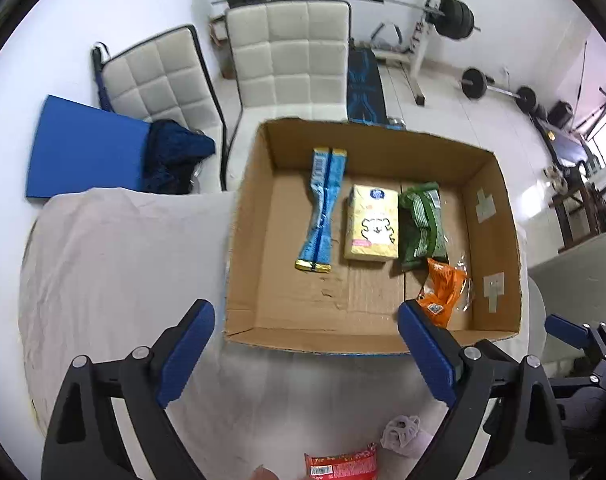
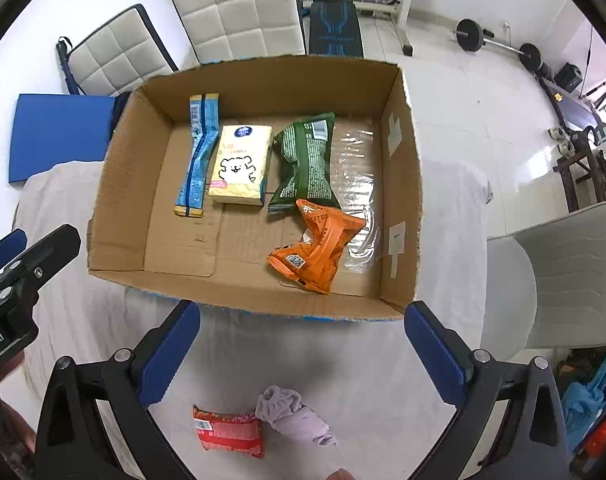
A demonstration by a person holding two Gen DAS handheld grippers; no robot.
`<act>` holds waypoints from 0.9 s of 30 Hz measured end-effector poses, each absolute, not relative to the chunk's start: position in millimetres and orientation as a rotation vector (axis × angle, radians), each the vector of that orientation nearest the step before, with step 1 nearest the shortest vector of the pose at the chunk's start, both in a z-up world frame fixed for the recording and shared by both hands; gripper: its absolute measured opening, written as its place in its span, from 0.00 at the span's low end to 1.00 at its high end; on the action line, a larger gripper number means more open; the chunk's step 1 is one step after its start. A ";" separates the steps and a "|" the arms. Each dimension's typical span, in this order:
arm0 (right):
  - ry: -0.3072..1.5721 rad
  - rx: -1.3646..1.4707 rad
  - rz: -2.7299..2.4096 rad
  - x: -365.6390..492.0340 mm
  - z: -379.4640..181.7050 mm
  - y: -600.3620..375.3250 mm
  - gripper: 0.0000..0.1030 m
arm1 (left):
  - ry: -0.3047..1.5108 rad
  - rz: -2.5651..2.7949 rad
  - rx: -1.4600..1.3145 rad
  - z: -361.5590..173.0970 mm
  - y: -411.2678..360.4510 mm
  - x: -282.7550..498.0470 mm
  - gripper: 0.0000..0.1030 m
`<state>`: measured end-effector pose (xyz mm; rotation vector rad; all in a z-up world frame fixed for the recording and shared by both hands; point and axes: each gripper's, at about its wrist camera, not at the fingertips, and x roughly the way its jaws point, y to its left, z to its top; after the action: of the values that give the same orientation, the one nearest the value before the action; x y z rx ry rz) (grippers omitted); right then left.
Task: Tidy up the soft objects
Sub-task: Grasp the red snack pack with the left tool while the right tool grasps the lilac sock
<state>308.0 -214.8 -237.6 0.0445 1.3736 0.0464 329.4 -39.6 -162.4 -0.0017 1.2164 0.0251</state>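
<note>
An open cardboard box [image 2: 115, 204] stands on a cloth-covered table [image 2: 367, 364]. In it lie a blue packet [image 2: 197, 156], a yellow tissue pack [image 2: 241, 166], a green bag [image 2: 305, 164] and an orange bag [image 2: 317, 240]. They also show in the left wrist view: box [image 1: 243, 240], blue packet [image 1: 321, 208], tissue pack [image 1: 371, 224], green bag [image 1: 421, 222], orange bag [image 1: 443, 292]. A red packet [image 2: 229, 430] and a lilac cloth [image 2: 293, 414] lie on the table in front of the box. My right gripper [image 2: 303, 356] is open above them. My left gripper [image 1: 307, 356] is open and empty.
Two white padded chairs [image 2: 239, 8] stand behind the table, with a blue mat [image 2: 59, 136] at the left. A grey chair [image 2: 563, 276] stands at the right. Weight bench and barbells [image 2: 495, 40] are on the far floor.
</note>
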 end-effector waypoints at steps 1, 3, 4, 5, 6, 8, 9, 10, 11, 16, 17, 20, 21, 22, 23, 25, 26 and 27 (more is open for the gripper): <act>1.364 0.046 0.047 305.5 -234.8 -215.1 1.00 | 1.198 0.037 -0.001 -158.7 -39.8 325.6 0.98; 1.341 0.046 0.047 299.1 -226.8 -216.9 1.00 | 1.156 0.041 -0.006 -150.3 -39.8 318.0 1.00; 1.325 0.046 0.045 295.4 -221.6 -218.2 1.00 | 1.137 0.049 -0.002 -145.4 -40.5 314.0 1.00; 1.313 0.048 0.045 292.7 -217.2 -219.6 1.00 | 1.124 0.052 -0.001 -140.8 -40.8 310.7 1.00; 1.300 0.053 0.046 288.6 -211.5 -221.2 1.00 | 1.111 0.047 -0.009 -136.3 -41.1 306.8 1.00; 1.277 0.058 0.052 281.2 -201.4 -223.6 1.00 | 1.093 0.038 -0.027 -127.6 -40.9 298.9 1.00; 1.268 0.058 0.056 277.5 -196.7 -224.6 1.00 | 1.086 0.037 -0.033 -123.7 -40.8 294.9 1.00; 1.259 0.057 0.059 273.7 -193.0 -225.4 1.00 | 1.077 0.038 -0.035 -120.5 -40.7 291.2 1.00; 1.252 0.053 0.062 270.1 -189.8 -225.7 1.00 | 1.067 0.035 -0.034 -117.5 -41.4 287.5 1.00; 1.283 0.031 0.118 238.0 -195.1 -230.8 1.00 | 1.048 0.042 0.015 -112.6 -44.3 251.5 1.00; 1.306 0.022 0.133 230.7 -202.5 -231.6 1.00 | 1.052 0.047 0.032 -115.9 -44.7 241.0 1.00; 1.434 -0.031 0.207 205.1 -245.3 -228.7 1.00 | 1.093 0.066 0.115 -140.6 -47.4 208.9 1.00; 1.478 -0.052 0.221 196.6 -263.4 -226.6 1.00 | 1.114 0.063 0.135 -149.9 -47.5 200.2 1.00; 1.512 -0.070 0.228 190.7 -278.6 -224.1 1.00 | 1.159 0.057 0.169 -169.0 -48.8 188.8 1.00; 1.543 -0.085 0.236 185.6 -293.5 -221.0 1.00 | 1.201 0.056 0.191 -186.0 -50.1 181.1 1.00; 1.605 -0.100 0.252 177.0 -327.6 -214.0 1.00 | 1.282 0.053 0.223 -219.2 -51.0 169.6 1.00; 1.627 -0.110 0.249 174.5 -343.2 -210.6 1.00 | 1.324 0.054 0.235 -236.9 -50.5 163.7 1.00; 1.645 -0.113 0.246 172.7 -355.0 -208.0 1.00 | 1.366 0.055 0.243 -254.0 -50.2 157.4 1.00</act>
<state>172.7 -208.0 -355.0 -0.1129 1.6446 0.2459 157.4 -50.2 -254.0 0.2435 1.3656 0.0549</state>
